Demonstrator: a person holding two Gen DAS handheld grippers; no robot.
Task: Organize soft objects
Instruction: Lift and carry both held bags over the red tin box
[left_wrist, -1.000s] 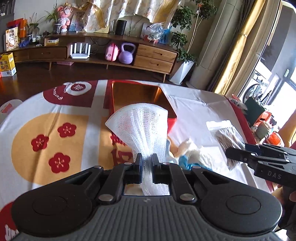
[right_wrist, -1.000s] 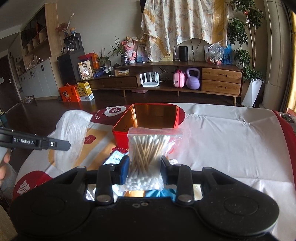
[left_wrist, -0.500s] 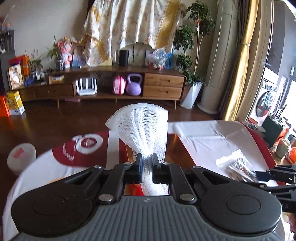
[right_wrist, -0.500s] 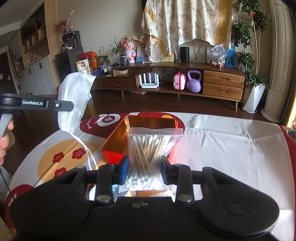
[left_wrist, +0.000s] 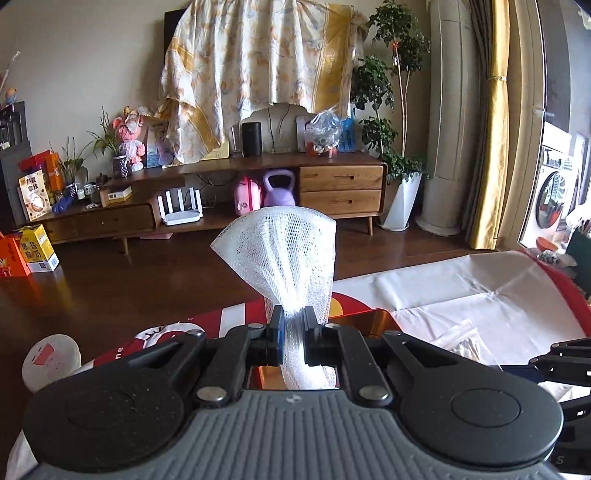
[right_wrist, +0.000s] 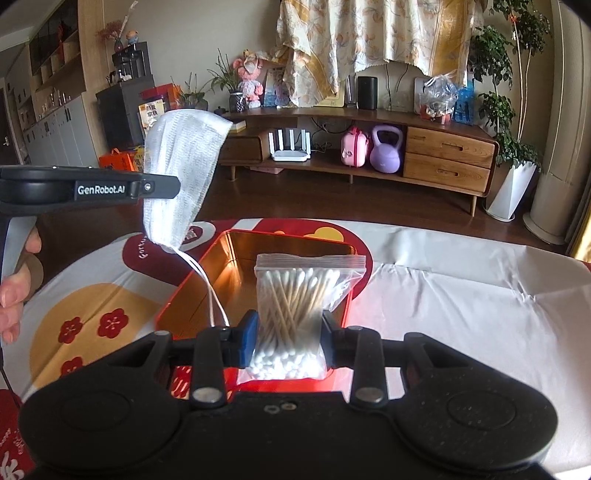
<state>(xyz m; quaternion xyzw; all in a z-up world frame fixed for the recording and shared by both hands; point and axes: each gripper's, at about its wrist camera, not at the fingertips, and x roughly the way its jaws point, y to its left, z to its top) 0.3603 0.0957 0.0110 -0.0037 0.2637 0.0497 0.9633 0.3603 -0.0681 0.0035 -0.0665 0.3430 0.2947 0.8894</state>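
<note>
My left gripper (left_wrist: 291, 326) is shut on a white gauze cloth (left_wrist: 282, 254) and holds it in the air above the table. It shows in the right wrist view (right_wrist: 177, 158) left of and above the red tin (right_wrist: 192, 288), with white threads hanging toward the tin. My right gripper (right_wrist: 288, 332) is shut on a zip bag of cotton swabs (right_wrist: 295, 295), held over the tin's near end. The tin is open, gold inside. In the left wrist view only the tin's corner (left_wrist: 369, 317) and the swab bag (left_wrist: 465, 343) show.
The table wears a white, red and yellow cloth (right_wrist: 461, 295). A hand (right_wrist: 14, 288) holds the left gripper at the table's left edge. A white stool (left_wrist: 51, 356) stands on the floor left of the table. A wooden sideboard (right_wrist: 369, 144) lines the far wall.
My left gripper has risen and tilted up with the gauze, so the table has dropped out of most of its view. My right gripper has moved forward over the tin with the swab bag.
</note>
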